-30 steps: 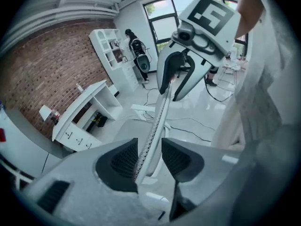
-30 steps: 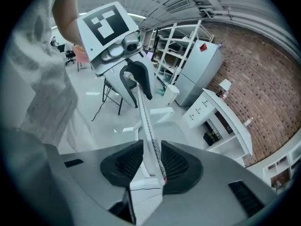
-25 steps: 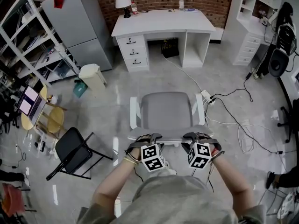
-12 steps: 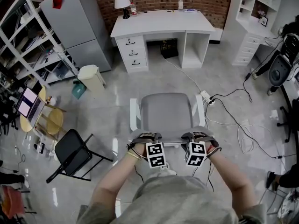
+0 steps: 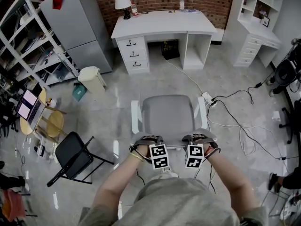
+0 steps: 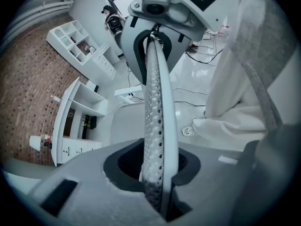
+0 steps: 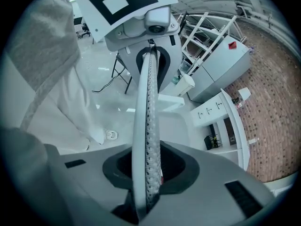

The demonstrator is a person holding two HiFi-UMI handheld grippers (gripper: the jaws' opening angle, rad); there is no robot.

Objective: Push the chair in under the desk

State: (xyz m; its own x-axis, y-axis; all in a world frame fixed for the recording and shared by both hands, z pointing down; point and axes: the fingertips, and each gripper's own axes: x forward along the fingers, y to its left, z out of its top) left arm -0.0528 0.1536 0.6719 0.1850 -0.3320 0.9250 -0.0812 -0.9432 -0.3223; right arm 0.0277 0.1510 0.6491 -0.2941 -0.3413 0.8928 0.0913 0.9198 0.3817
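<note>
A grey office chair (image 5: 168,112) with white armrests stands on the floor, facing the white desk (image 5: 164,22) at the far wall, a good way short of its knee gap. I stand behind it. My left gripper (image 5: 146,140) and right gripper (image 5: 200,138) sit side by side on the top rim of the backrest (image 5: 174,144). The white rim with its grey mesh (image 6: 157,126) runs between the left gripper's (image 6: 157,192) jaws, which have just been closing onto it. The same rim (image 7: 146,126) is clamped in my right gripper (image 7: 146,192), whose jaws have also just been closing.
A cream bin (image 5: 92,79) and a black folding chair (image 5: 73,152) stand left of the chair. A power strip and cables (image 5: 209,99) lie on the floor right of it. A grey fridge (image 5: 77,25) and metal shelves are far left, white shelving (image 5: 258,27) far right.
Both hands have sunk onto the backrest rim and drawn a little closer together. The chair has not moved.
</note>
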